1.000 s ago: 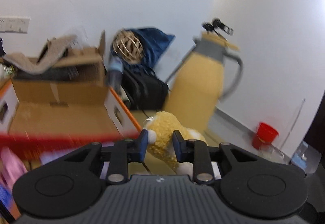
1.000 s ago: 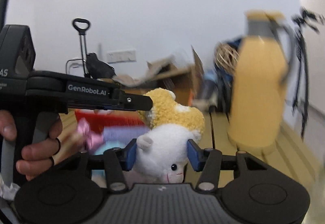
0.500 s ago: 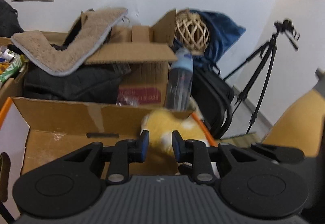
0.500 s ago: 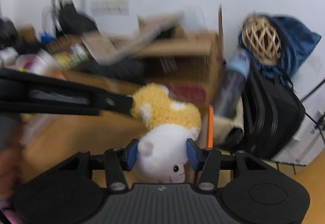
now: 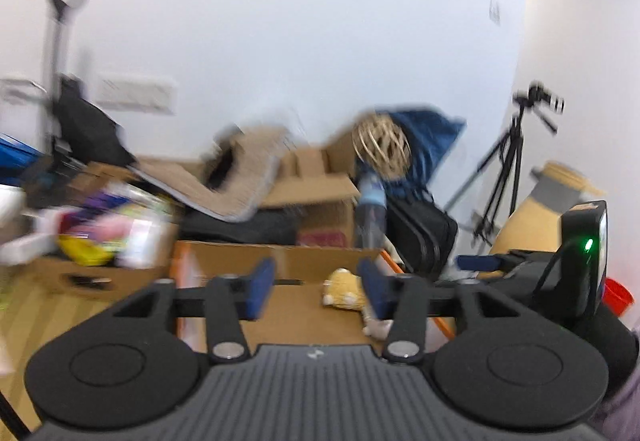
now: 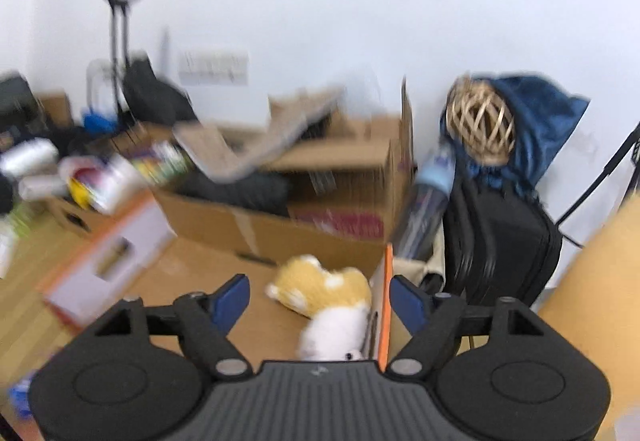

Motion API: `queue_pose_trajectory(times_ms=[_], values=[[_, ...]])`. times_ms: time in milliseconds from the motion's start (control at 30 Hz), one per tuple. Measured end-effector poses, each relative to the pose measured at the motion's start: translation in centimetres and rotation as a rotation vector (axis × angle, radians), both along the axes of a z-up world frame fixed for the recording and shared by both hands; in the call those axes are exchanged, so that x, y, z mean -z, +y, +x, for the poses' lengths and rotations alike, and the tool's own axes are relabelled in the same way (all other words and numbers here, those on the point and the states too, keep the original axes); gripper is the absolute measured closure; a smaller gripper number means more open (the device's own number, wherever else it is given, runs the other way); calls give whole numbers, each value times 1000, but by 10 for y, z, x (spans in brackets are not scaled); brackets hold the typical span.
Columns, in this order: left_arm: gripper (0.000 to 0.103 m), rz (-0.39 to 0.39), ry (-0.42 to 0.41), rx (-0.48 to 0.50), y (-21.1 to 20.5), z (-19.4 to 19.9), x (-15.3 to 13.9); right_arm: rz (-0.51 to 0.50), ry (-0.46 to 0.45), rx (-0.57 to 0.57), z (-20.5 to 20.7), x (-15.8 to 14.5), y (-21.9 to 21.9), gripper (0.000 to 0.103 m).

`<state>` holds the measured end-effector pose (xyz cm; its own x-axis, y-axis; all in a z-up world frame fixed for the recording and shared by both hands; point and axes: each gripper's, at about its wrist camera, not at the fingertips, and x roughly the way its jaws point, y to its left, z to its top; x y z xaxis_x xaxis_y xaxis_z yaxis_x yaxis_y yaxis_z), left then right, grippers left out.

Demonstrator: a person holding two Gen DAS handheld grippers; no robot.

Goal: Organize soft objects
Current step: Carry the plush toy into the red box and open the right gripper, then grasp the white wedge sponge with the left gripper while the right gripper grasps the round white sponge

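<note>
I have both grippers over an open cardboard box (image 6: 224,269) with an orange-edged wall. The yellow-and-white plush toy (image 6: 328,301) lies on the box floor against that right wall, clear of both tools. My left gripper (image 5: 316,291) has its jaws opening with nothing pressed between the blue pads; the plush sits beyond them in that view. My right gripper (image 6: 320,299) is opening too, wide, and the plush lies below and between the pads without touching either.

Around the box I see a plain white wall (image 5: 304,21) with a socket strip. Behind stands a second cardboard box (image 6: 320,169) with a beige mat (image 6: 256,145) draped over it, a water bottle (image 6: 428,201) beside it, then a black bag (image 6: 504,241) topped by a wicker ball (image 6: 480,121) on blue cloth. A tripod (image 5: 508,169) stands at the right, and a wooden floor (image 5: 48,305) shows at the left. Much is motion-blurred.
</note>
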<state>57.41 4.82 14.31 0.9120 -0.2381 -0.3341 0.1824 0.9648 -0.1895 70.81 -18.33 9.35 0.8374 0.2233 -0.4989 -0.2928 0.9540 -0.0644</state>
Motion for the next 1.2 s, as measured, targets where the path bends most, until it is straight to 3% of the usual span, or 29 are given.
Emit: queue_pose_trajectory(times_ms=[67,133,233,367,467,633,867,1200], values=[[26,21,-111,-50,25,-76,3,59,-44,-26,-40,-13,-7,17],[16,81,-165,-108,45,-136,15,115,-90,-39,-84,-22,-10,8],[12,146,-182,-196,64,-208,38,200,-142,-31,-147,-23,-8,2],[4,151,-183,-222,71,-265,60,291,-157,24,-210,-2,1,2],[3,180,-195,-214,68,-277,71,297,-144,46,-240,18,13,2],[2,118,-194,-194,67,-277,88,269,-181,43,-269,38,32,2],[2,129,-157,-210,68,-264,119,250,-160,53,-267,61,48,2],[2,114,-148,-217,71,-261,123,277,-163,56,-265,68,51,2]])
